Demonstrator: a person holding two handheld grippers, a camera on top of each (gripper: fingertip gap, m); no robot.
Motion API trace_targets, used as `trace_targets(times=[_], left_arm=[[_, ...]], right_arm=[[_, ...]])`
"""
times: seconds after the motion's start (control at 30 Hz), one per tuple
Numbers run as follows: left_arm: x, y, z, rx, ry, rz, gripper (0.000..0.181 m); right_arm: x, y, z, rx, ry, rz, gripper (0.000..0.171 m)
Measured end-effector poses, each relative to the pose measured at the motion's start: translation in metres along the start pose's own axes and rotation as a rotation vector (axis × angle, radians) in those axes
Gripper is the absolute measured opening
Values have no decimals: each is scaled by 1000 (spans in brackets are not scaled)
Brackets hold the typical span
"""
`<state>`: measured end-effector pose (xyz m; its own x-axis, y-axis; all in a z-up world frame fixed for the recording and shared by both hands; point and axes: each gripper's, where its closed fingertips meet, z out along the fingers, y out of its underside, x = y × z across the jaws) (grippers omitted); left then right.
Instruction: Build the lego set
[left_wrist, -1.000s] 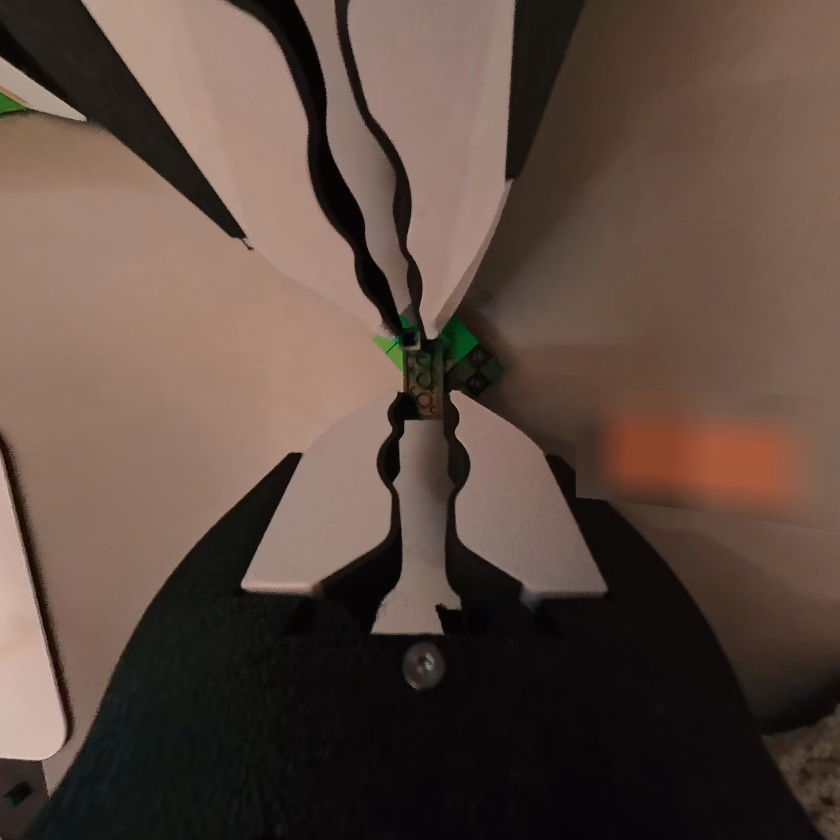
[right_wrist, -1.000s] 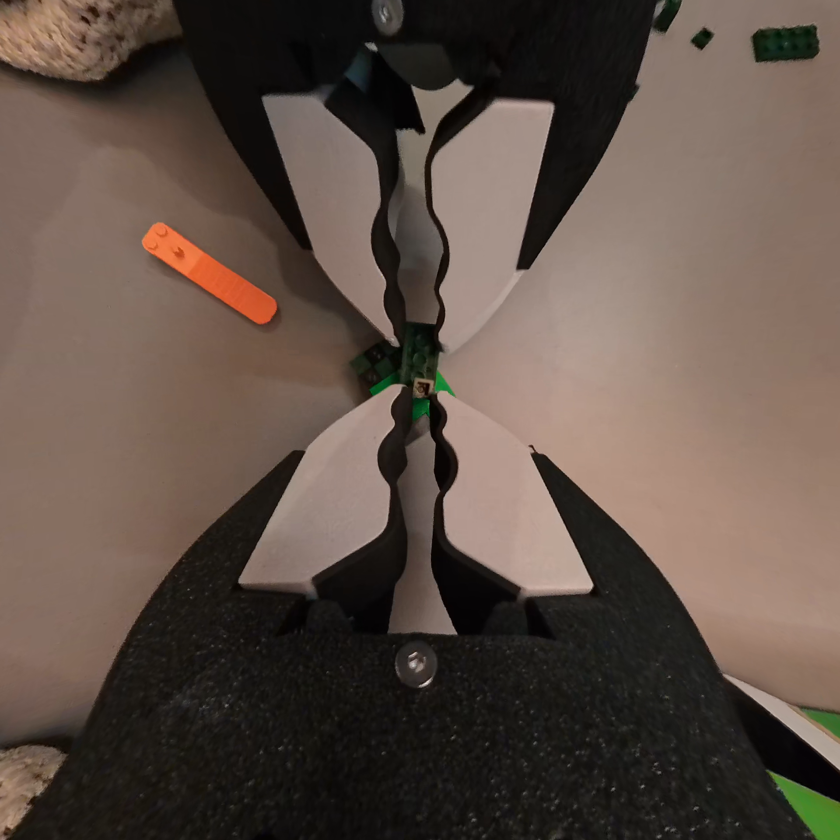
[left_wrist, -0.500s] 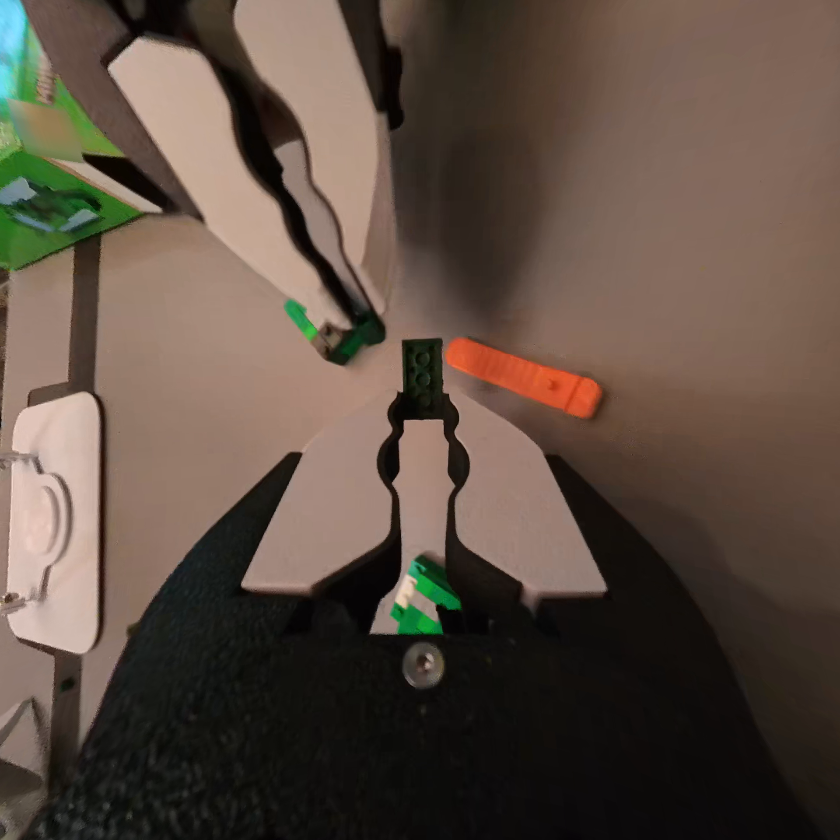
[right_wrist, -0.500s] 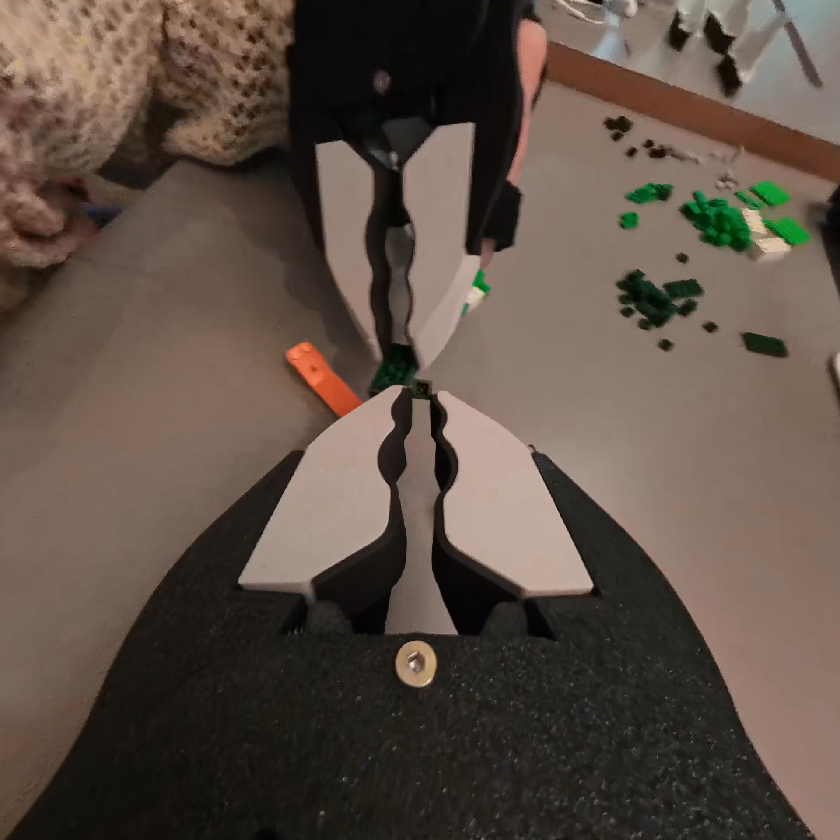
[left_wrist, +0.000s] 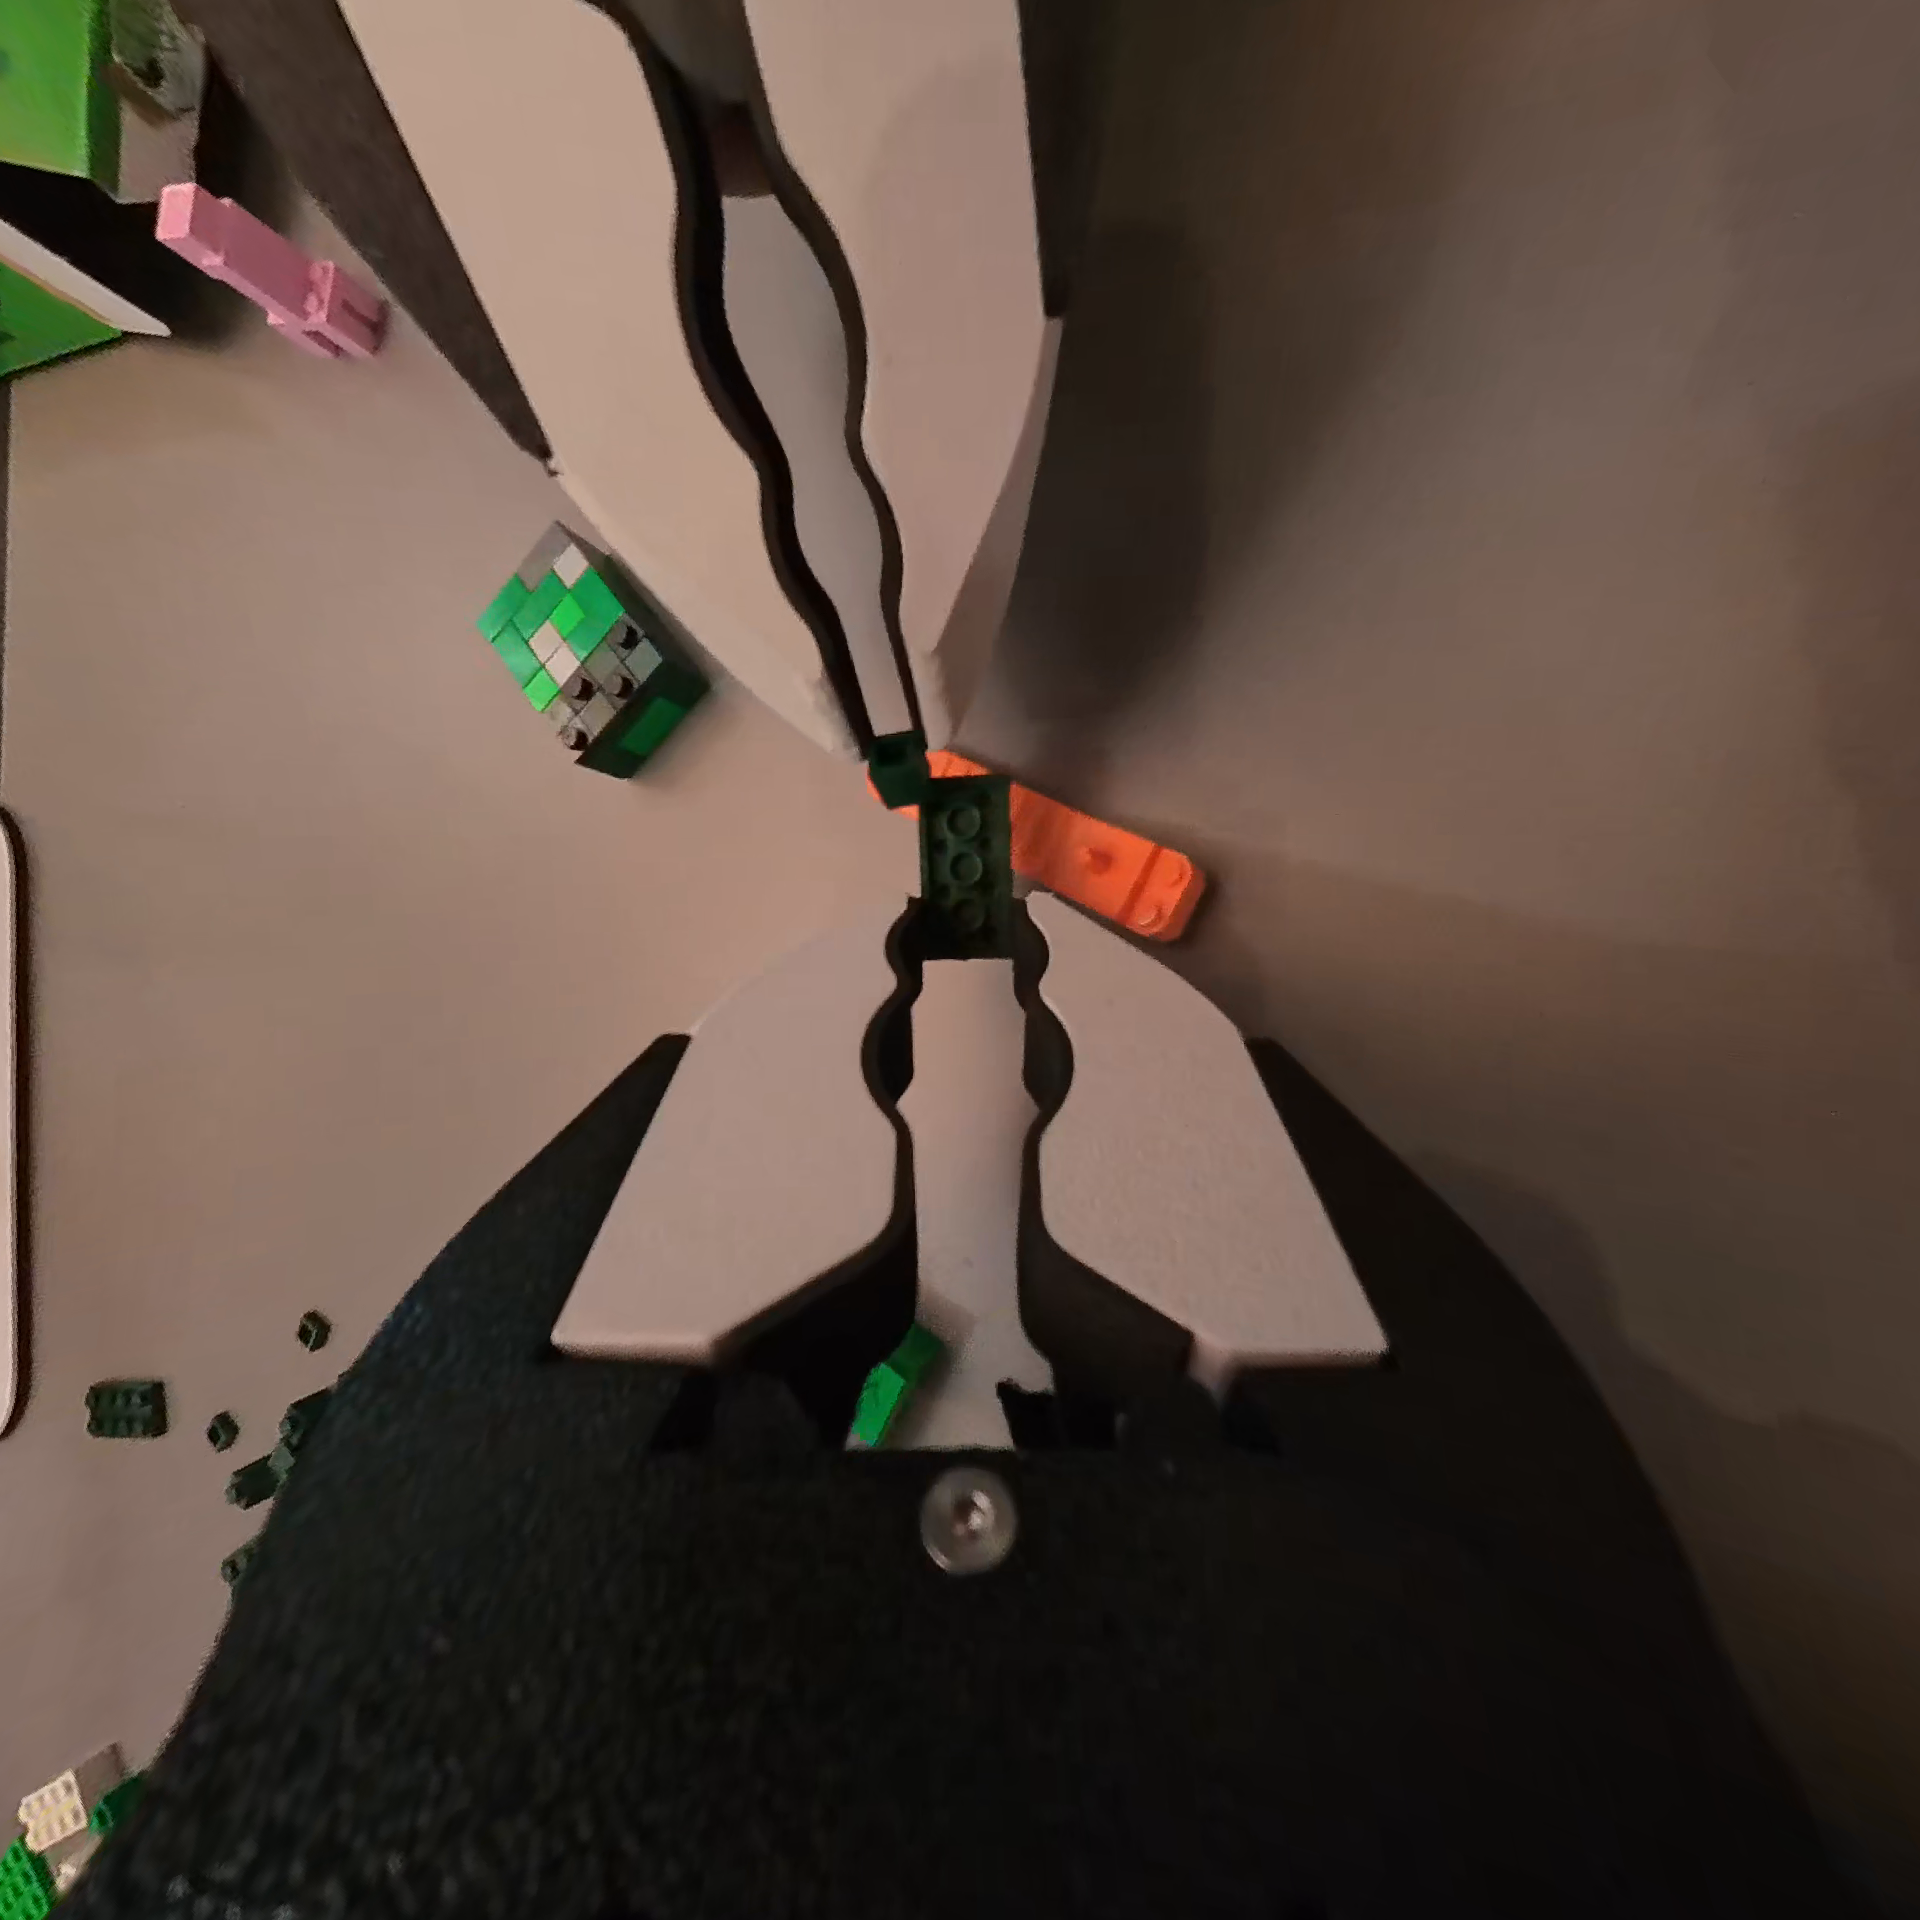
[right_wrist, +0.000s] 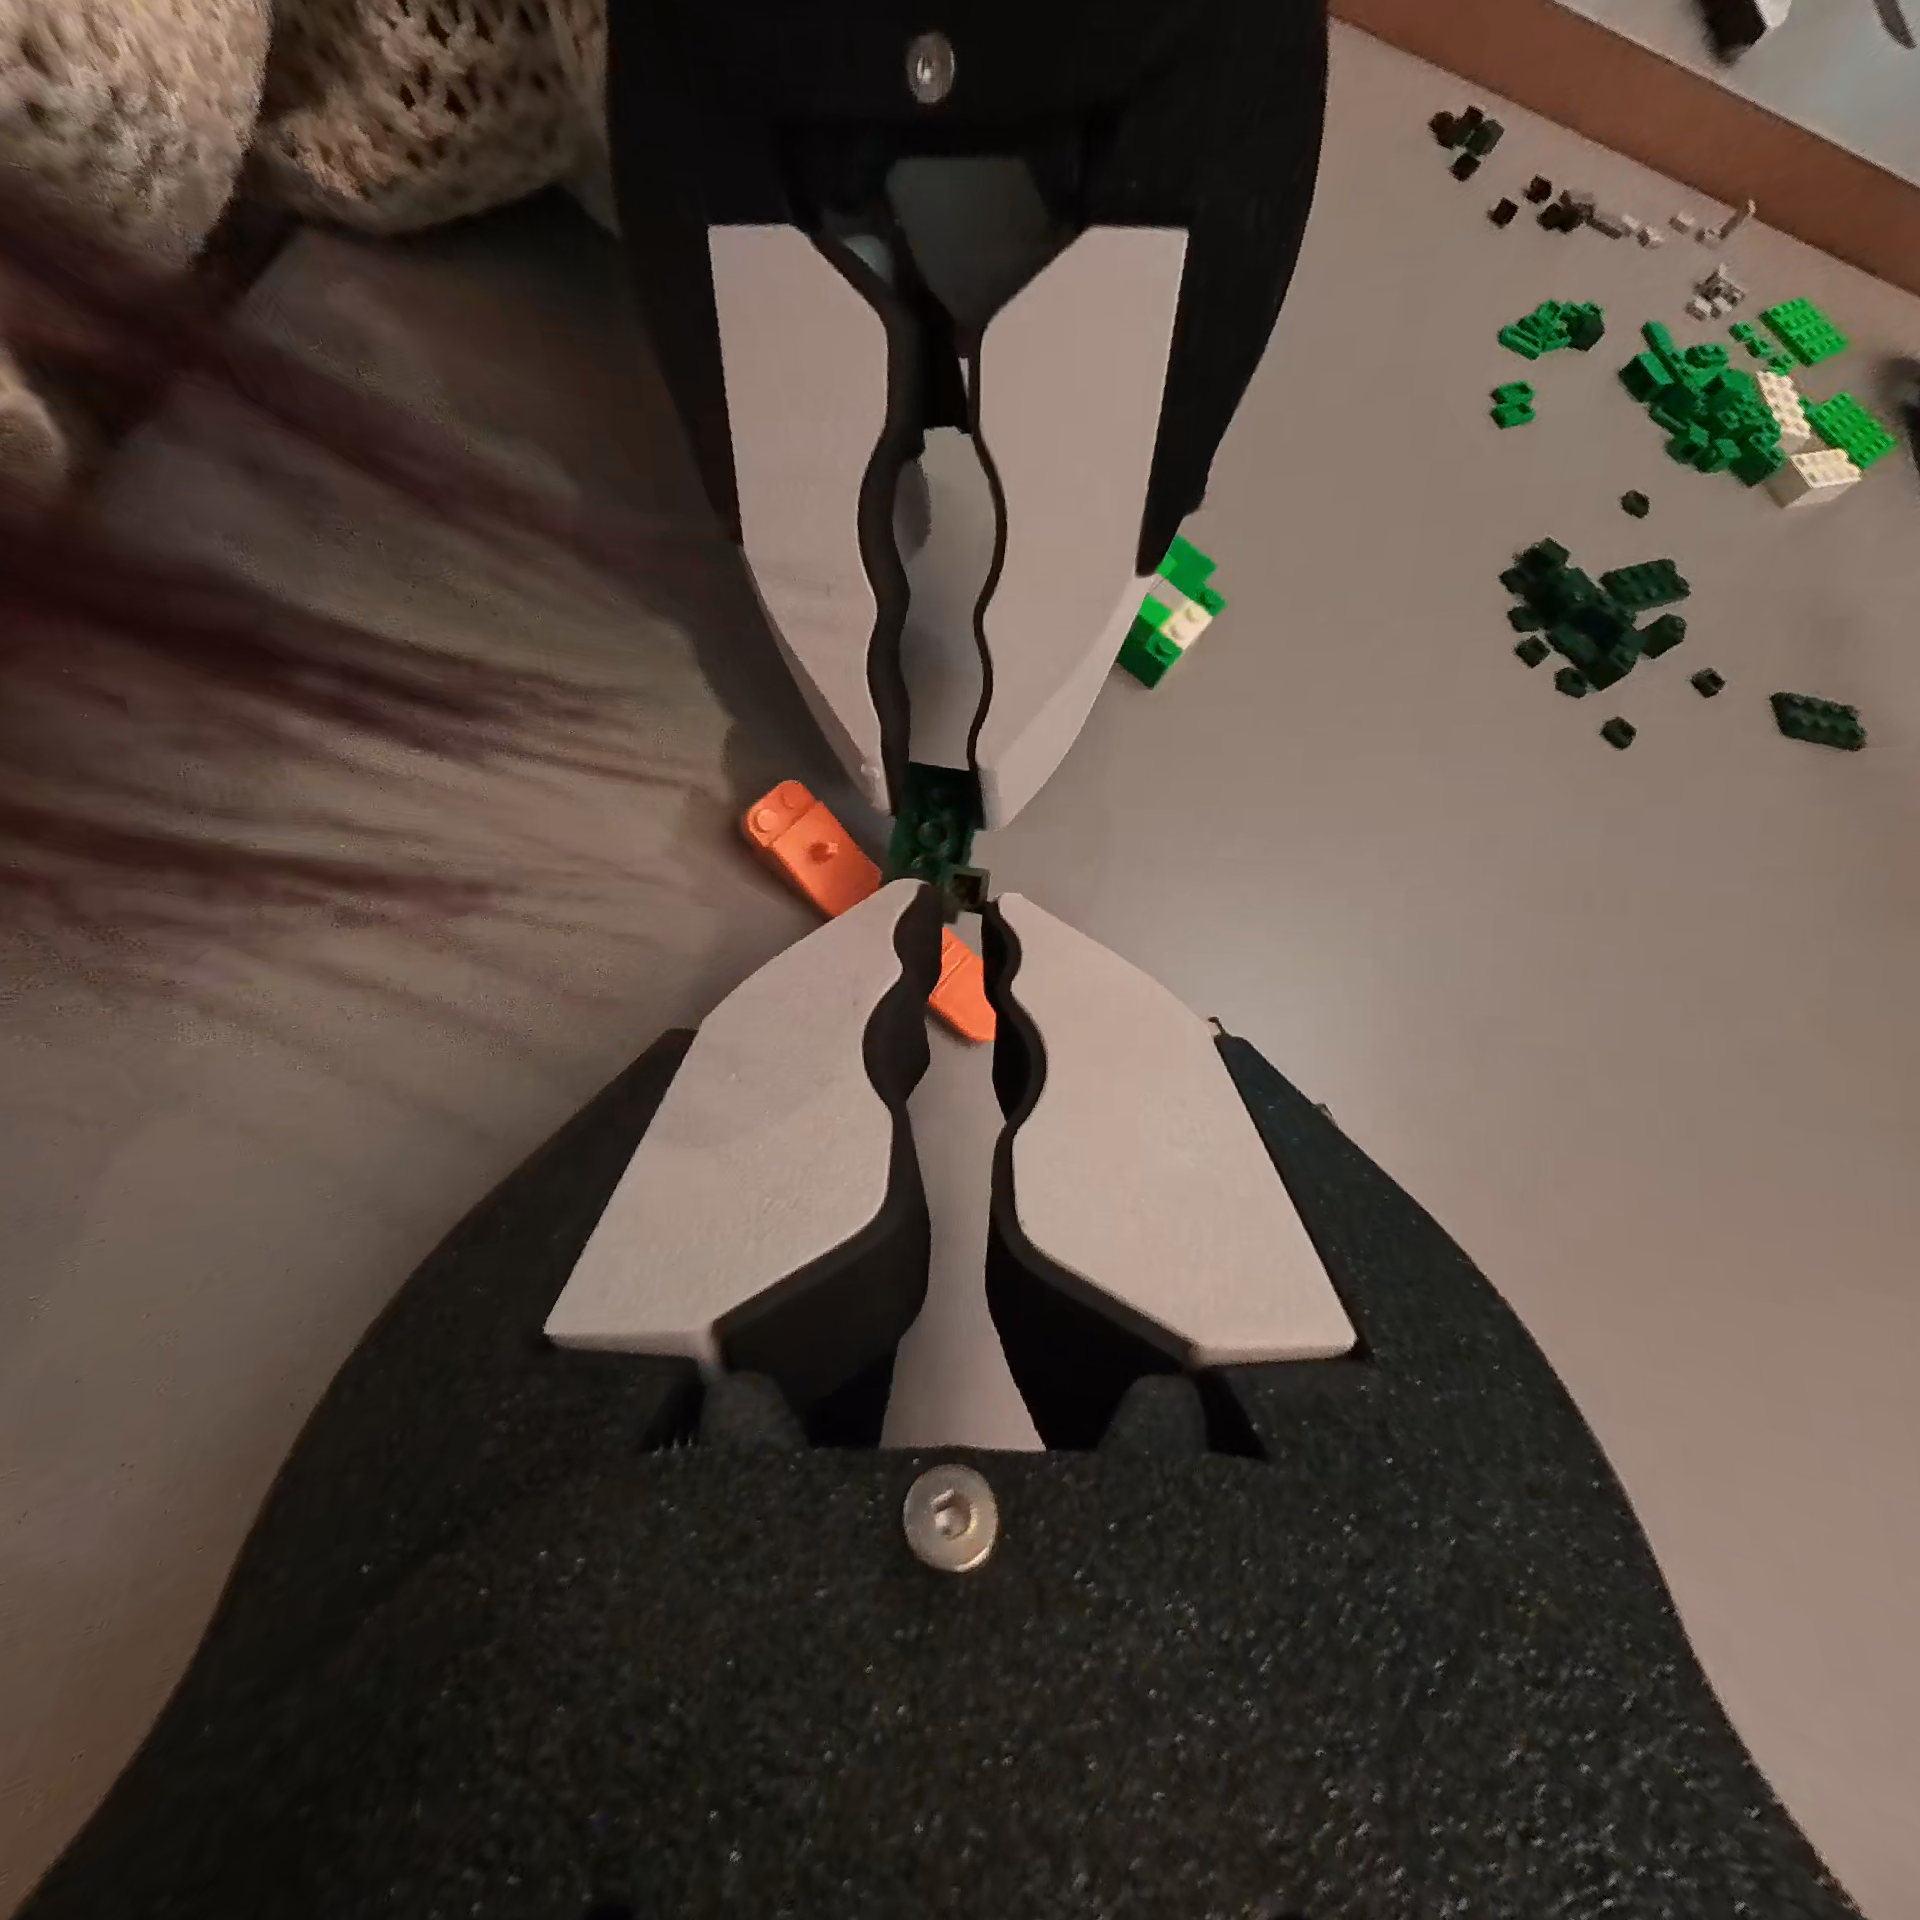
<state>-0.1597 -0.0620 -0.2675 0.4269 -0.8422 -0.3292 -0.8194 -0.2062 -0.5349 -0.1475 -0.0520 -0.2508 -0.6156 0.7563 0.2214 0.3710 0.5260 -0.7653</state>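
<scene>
Both grippers meet tip to tip: left gripper (left_wrist: 966, 920) clamps a dark green plate (left_wrist: 968, 864), right gripper (right_wrist: 961, 902) pinches a small dark green brick (right_wrist: 968, 886) at its far end.

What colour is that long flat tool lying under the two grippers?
Orange tool; it shows best in the left wrist view.

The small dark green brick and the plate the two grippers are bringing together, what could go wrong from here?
1. The right hand-held gripper pinches the small dark green brick only at its tips, so pressing could pop it loose.
2. The left hand-held gripper holds the dark green plate by one end; pushing on the free end may tilt it.
3. A dropped piece could land by the orange brick separator underneath.
</scene>
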Motion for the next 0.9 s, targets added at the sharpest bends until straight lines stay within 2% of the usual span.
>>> trace_targets(times=[0.33, 0.9], left_arm=[[3, 5, 6, -75, -6, 37, 17], [8, 7, 8, -102, 39, 57, 17]], right_arm=[[-6, 7, 1, -40, 10, -47, 7], [-11, 9, 6, -64, -44, -92, 7]])
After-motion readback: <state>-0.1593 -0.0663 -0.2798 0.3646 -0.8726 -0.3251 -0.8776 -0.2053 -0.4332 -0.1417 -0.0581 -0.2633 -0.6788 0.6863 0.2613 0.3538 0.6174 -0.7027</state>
